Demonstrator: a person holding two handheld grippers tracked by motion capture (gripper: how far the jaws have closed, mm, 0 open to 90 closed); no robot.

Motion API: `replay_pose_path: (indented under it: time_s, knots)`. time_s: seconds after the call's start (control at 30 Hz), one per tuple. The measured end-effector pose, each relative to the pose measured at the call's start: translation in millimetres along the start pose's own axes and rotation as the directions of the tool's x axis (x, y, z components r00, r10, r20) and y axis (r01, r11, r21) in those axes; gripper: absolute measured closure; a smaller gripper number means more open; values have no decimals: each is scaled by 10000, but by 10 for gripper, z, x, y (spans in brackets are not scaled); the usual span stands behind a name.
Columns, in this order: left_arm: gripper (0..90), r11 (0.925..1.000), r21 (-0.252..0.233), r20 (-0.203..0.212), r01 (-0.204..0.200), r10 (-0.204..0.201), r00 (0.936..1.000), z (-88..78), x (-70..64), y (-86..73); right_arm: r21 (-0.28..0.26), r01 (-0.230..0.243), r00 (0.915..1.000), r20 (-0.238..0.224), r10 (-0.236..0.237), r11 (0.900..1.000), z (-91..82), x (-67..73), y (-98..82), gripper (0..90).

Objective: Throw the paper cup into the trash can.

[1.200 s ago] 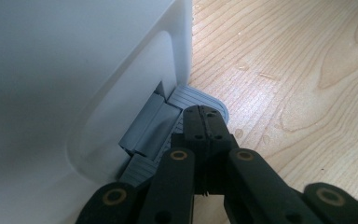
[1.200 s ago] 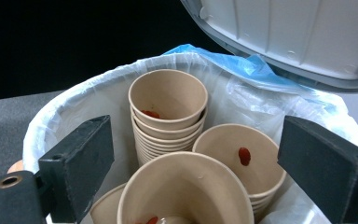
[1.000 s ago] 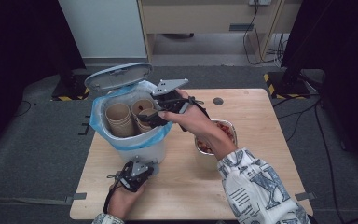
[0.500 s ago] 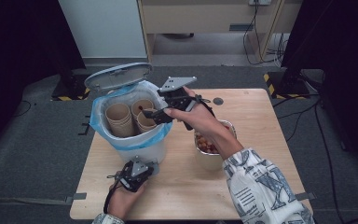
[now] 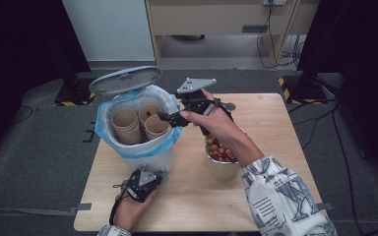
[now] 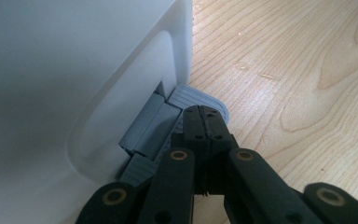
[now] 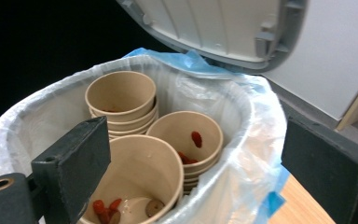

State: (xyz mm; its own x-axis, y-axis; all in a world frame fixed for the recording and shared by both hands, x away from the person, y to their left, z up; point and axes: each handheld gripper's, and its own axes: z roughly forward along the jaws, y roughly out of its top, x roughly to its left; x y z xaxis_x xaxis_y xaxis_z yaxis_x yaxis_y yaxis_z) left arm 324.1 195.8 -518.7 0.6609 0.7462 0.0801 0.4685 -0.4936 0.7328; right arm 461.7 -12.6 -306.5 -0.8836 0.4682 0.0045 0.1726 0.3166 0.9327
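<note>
Right claw [image 5: 170, 118] – unlabelled paper cups [image 7: 140, 140]

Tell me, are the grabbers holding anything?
No. The right hand-held gripper is open over the bin; the left hand-held gripper, shut, presses its pedal.

A wooden table [image 5: 275, 118] carries a white bin [image 5: 150, 158] (blue-lined) and a metal bowl [image 5: 222, 167].

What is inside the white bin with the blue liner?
The bin holds stacked paper cups, some with red scraps inside. Whatever lies beneath the cups is hidden.
</note>
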Motion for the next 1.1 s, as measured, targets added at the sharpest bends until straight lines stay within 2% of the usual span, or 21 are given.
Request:
replay_pose_path:
  time_s: [0.53, 1.1]
  knots:
    - [899, 10000, -4, 19, 14, -14, 10000, 0, 2, -1, -145, -412, 9962, 761, 422, 9990, -224, -200, -58, 77]
    - [899, 10000, -27, 22, 16, -16, 10000, 1, 2, -3, -208, -637, 9896, 1282, 659, 9977, -425, -369, -125, 70]
